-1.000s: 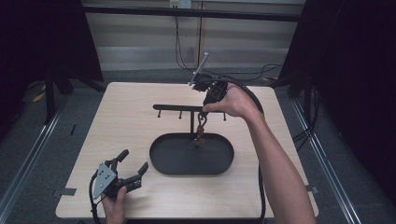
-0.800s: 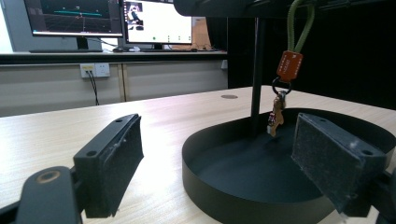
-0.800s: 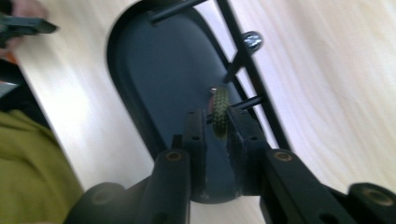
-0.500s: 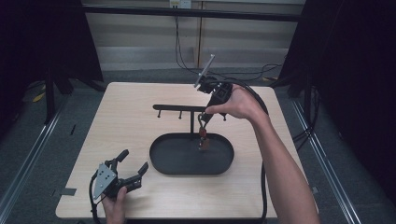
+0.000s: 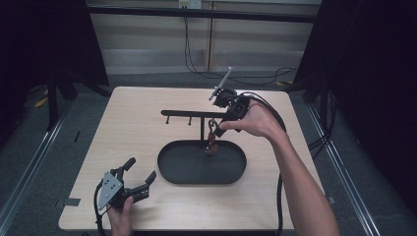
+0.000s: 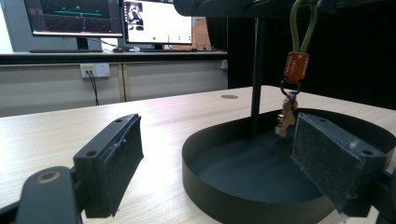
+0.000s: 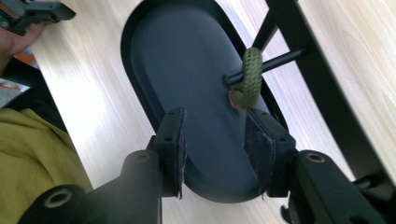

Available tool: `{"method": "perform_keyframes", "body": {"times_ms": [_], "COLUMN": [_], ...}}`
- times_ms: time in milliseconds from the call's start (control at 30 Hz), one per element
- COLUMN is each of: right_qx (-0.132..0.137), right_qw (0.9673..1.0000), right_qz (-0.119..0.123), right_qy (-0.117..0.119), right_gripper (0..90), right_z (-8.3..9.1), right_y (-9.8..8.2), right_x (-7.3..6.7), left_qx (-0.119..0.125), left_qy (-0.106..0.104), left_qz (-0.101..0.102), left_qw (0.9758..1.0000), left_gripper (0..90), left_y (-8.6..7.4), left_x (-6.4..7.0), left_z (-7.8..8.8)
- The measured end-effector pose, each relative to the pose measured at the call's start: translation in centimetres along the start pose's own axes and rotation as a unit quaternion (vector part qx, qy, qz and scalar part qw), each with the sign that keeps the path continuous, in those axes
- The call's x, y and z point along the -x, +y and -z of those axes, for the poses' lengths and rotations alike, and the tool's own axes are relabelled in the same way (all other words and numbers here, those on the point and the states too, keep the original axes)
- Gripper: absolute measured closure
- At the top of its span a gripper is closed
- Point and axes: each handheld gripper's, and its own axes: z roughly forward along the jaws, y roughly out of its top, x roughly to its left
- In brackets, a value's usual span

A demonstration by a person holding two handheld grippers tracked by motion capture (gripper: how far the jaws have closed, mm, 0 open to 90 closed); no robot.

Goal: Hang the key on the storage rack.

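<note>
High view: my right gripper point(image 5: 223, 118) hovers by the rack point(image 5: 196, 114) above the tray point(image 5: 169, 169); my left gripper point(image 5: 137, 178) rests near the front left of the tabletop point(image 5: 128, 128), well apart from the tray.
Keyring: its green loop point(image 7: 249, 77) hangs over a peg point(image 7: 275, 61) of the rack, with the orange tag point(image 6: 296, 66) and keys point(image 6: 286, 112) dangling below it, over the tray.
Right jaws: released and holding nothing; the loop sits just beyond the right pad, and I cannot tell whether it touches.
Left jaws: spread wide and holding nothing, pointing across the tabletop at the tray.
Risk, slipping off: the loop sits close to the free end of the peg, so I judge that a brush from my right jaws on the way out could drag it off and drop the keys into the tray.
Risk, snagging: the cord is soft and my pads are rough, so a pad could catch it and tug the whole rack.
Risk, swing: the keys hang free, and a knock to the post point(image 6: 257, 74) would likely set them swaying against it.
Risk, tipping: the rack is thin and tall on its tray, so a push on its top bar could rock it.
Left side: little danger there, I judge, unless I sweep it into the tray wall.
</note>
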Motion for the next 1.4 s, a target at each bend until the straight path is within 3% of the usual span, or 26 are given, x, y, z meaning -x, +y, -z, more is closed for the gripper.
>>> {"method": "perform_keyframes", "body": {"times_ms": [367,433,567,700,800,833,967,1100,1133,1167,1200,1233,1267,1300,1333,1367,1400], "right_qx": [0.070,0.084,0.114,0.168,0.175,0.198,0.227,0.268,0.268,0.284,0.292,0.292,0.325,0.331,0.331,0.345,0.350], "right_qw": [0.9974,0.9964,0.9934,0.9858,0.9845,0.9799,0.9733,0.9627,0.9627,0.9581,0.9556,0.9556,0.9445,0.9419,0.9419,0.9355,0.9335], "right_qz": [0.016,0.009,0.007,-0.003,-0.012,-0.023,-0.036,-0.038,-0.038,-0.038,-0.038,-0.038,-0.047,-0.051,-0.051,-0.058,-0.059], "right_qy": [0.005,-0.001,-0.007,-0.005,-0.008,-0.007,-0.004,-0.008,-0.008,-0.013,-0.010,-0.010,-0.014,-0.021,-0.021,-0.049,-0.050], "right_gripper": [58.5,58.5,57.6,56.8,56.3,55.4,52.6,49.3,49.3,47.2,46.9,46.9,43.3,42.7,42.7,42.4,42.0], "right_z": [-0.2,-0.5,-0.8,-1.0,-1.2,-1.5,-2.2,-3.2,-3.2,-3.8,-4.1,-4.1,-4.8,-5.0,-5.0,-6.0,-6.1], "right_y": [-2.9,-3.4,-4.7,-6.4,-6.9,-7.7,-8.9,-10.0,-10.0,-10.6,-10.9,-10.9,-11.7,-12.0,-12.0,-13.0,-13.2], "right_x": [-1.3,-1.4,-1.6,-1.7,-1.7,-1.6,-1.6,-1.9,-1.9,-2.0,-2.1,-2.1,-2.4,-2.5,-2.5,-2.9,-3.0], "left_qx": [0.000,0.001,0.000,0.000,0.001,0.001,0.000,0.001,0.001,0.001,0.000,0.000,0.000,0.000,0.000,0.001,0.001], "left_qy": [0.000,0.000,0.000,0.000,0.000,0.000,0.000,0.000,0.000,0.000,0.000,0.000,0.000,0.000,0.000,0.000,0.000], "left_qz": [0.000,0.000,-0.001,0.001,0.001,0.000,-0.001,0.000,0.000,0.000,-0.001,-0.001,-0.001,-0.001,-0.001,0.000,0.000], "left_qw": [1.0000,1.0000,1.0000,1.0000,1.0000,1.0000,1.0000,1.0000,1.0000,1.0000,1.0000,1.0000,1.0000,1.0000,1.0000,1.0000,1.0000], "left_gripper": [15.9,15.9,15.9,15.9,15.9,15.9,15.9,15.9,15.9,15.9,15.9,15.9,15.9,15.9,15.9,15.9,15.9], "left_y": [0.0,0.0,0.0,0.0,0.0,0.0,0.0,0.0,0.0,0.0,0.0,0.0,0.0,0.0,0.0,0.0,0.0], "left_x": [0.0,0.0,0.0,0.0,0.0,0.0,0.0,0.0,0.0,0.0,0.0,0.0,0.0,0.0,0.0,0.0,0.0], "left_z": [0.0,0.0,0.0,0.0,0.0,0.0,0.0,0.0,0.0,0.0,0.0,0.0,0.0,0.0,0.0,0.0,0.0]}}
